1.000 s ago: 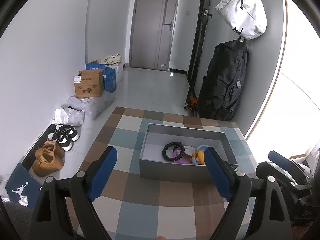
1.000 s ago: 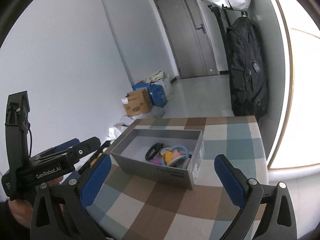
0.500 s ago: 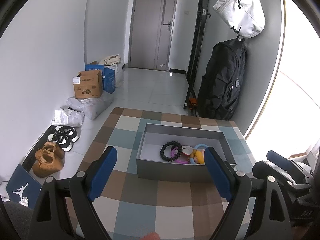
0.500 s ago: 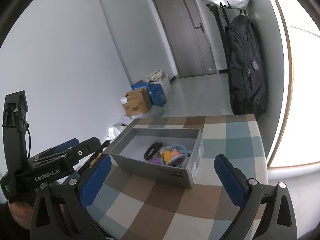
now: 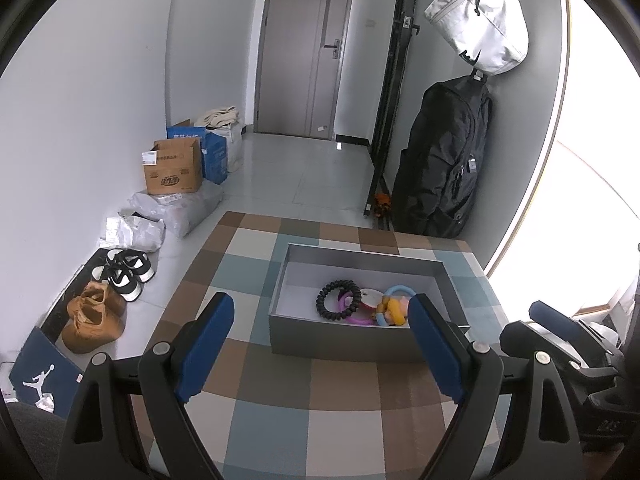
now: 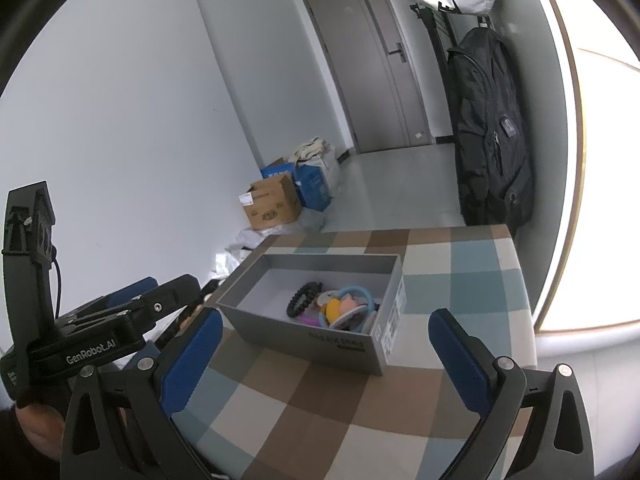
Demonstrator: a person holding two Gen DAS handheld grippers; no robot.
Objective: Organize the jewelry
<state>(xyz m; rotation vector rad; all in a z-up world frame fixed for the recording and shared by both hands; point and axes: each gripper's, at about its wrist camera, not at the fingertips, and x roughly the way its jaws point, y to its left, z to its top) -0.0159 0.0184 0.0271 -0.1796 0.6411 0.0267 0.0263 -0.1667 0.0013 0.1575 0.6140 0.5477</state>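
The left tongs [image 5: 320, 344] hung released and empty just short of the open grey cardboard box [image 5: 352, 340] on the checked cloth-covered surface [image 5: 280, 412]. Inside the box, toward its right end, lay a black coiled hair tie [image 5: 338, 300] touching a purple ring [image 5: 360, 318], a light-blue ring [image 5: 396, 292] and a yellow-orange charm [image 5: 394, 310]. The right tongs [image 6: 326, 354], right of the box, also stood released and empty.
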